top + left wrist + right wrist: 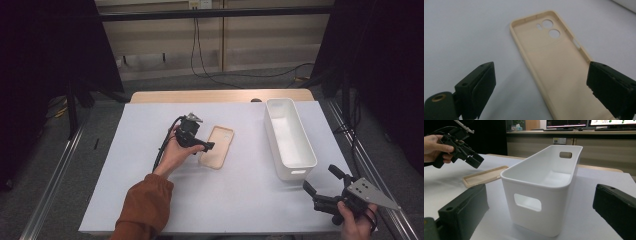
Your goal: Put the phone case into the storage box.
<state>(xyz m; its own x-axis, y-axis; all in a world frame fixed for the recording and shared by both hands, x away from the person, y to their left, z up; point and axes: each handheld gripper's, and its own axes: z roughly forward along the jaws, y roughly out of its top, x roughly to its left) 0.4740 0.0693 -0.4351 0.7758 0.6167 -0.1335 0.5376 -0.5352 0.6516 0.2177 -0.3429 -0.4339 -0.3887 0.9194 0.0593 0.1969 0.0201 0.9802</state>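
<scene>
phone case (554,70) — between open left hand-held gripper (541,87)

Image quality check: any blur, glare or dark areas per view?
High view: table evenly lit, surroundings dark. Left gripper view: jaws soft, phone case fairly sharp, faint shadow beside it. Right gripper view: bin sharp, near jaws blurred, no harsh glare.

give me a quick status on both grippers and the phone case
Left gripper open, hovering at phone case. Right gripper open, idle near white bin. Case flat, inside up, nothing blocking.
</scene>
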